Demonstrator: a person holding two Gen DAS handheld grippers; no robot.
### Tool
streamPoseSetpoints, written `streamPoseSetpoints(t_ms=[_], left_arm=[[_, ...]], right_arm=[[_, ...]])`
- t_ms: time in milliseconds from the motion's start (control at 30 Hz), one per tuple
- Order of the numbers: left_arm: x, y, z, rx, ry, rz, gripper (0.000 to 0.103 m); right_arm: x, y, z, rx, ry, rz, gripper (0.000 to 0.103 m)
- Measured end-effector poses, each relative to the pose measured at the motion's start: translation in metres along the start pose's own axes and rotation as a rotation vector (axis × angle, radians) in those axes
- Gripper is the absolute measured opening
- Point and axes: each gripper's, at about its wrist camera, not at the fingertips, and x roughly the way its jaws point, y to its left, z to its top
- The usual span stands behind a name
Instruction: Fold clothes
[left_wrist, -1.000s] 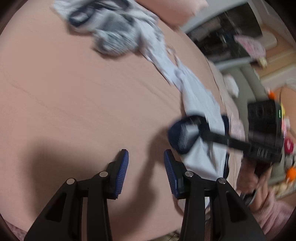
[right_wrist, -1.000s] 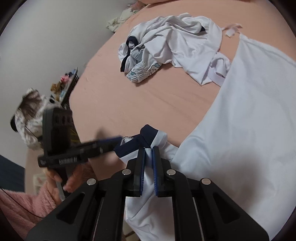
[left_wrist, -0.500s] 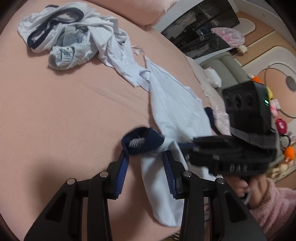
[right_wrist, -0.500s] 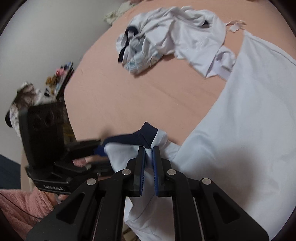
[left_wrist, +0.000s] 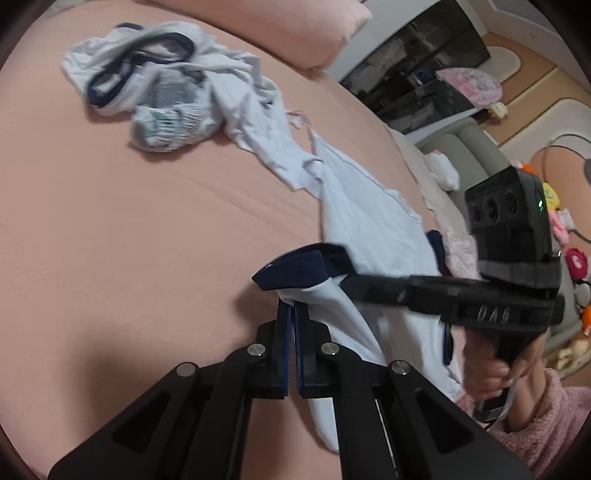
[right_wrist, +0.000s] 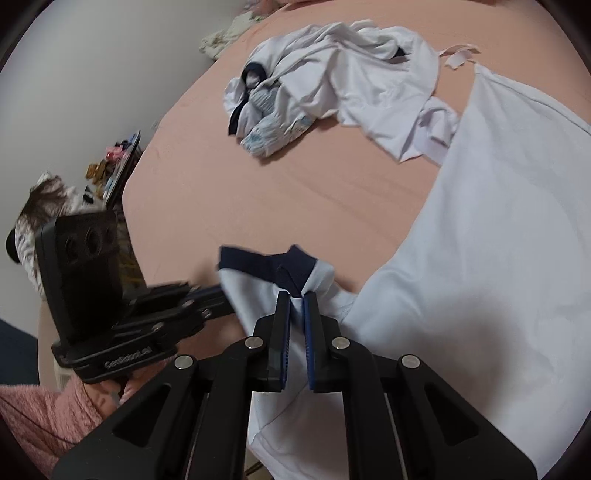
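Note:
A white T-shirt (right_wrist: 491, 236) with a navy collar (right_wrist: 273, 262) lies spread on the pink bed; it also shows in the left wrist view (left_wrist: 373, 229). My left gripper (left_wrist: 291, 312) is shut on the shirt's collar edge just below the navy band (left_wrist: 295, 269). My right gripper (right_wrist: 295, 299) is shut on the same collar area beside it. Each gripper body shows in the other's view, the right one (left_wrist: 480, 299) and the left one (right_wrist: 147, 310).
A heap of crumpled white and navy clothes (left_wrist: 173, 88) lies further back on the bed (left_wrist: 129, 229), also in the right wrist view (right_wrist: 332, 85). A pink pillow (left_wrist: 280, 26) is at the head. Toys and furniture stand beyond the bed's edges.
My left gripper moved in to the navy collar and closed on the shirt. My right gripper kept its hold on the collar.

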Motion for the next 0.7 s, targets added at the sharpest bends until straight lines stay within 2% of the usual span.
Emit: streamPoseSetpoints(t_ms=[100, 200, 267, 300, 333, 367, 400, 433, 467, 533, 667, 700], left_arm=[[-0.008, 0.005, -0.006, -0.032, -0.017, 0.04, 0.002], [-0.016, 0.013, -0.008, -0.066, -0.033, 0.09, 0.001], [-0.013, 0.024, -0.006, -0.121, -0.013, 0.075, 0.001], [-0.011, 0.03, -0.005, -0.153, 0.0, 0.06, 0.002], [-0.009, 0.037, -0.005, -0.185, 0.012, 0.045, 0.003], [-0.007, 0.04, -0.003, -0.2, 0.021, 0.029, 0.009], [-0.004, 0.039, -0.001, -0.199, 0.024, 0.012, 0.028], [-0.001, 0.039, 0.002, -0.198, 0.028, -0.005, 0.042], [0.001, 0.039, 0.004, -0.197, 0.031, -0.023, 0.057], [0.009, 0.036, 0.009, -0.174, 0.041, -0.033, 0.058], [0.034, 0.009, 0.019, -0.006, 0.073, 0.087, 0.053], [0.039, 0.002, 0.018, 0.037, 0.073, 0.124, 0.035]], right_arm=[[-0.005, -0.003, 0.006, 0.006, -0.016, -0.005, 0.006], [-0.002, -0.005, 0.016, 0.008, -0.043, -0.064, 0.006], [0.012, -0.004, 0.028, -0.008, -0.06, -0.138, 0.006], [0.021, -0.004, 0.033, -0.026, -0.061, -0.217, 0.006], [0.029, -0.005, 0.035, -0.033, -0.044, -0.252, 0.006], [0.035, -0.006, 0.037, -0.027, -0.017, -0.234, 0.008], [0.035, -0.005, 0.037, -0.013, -0.011, -0.199, 0.008], [0.034, -0.004, 0.036, 0.002, -0.009, -0.162, 0.008], [0.027, 0.0, 0.033, -0.005, -0.034, -0.161, 0.008], [0.011, 0.007, 0.027, -0.025, -0.085, -0.189, 0.008], [-0.015, 0.007, 0.01, -0.052, -0.112, -0.281, 0.009], [-0.012, 0.007, 0.005, -0.069, -0.061, -0.312, 0.009]])
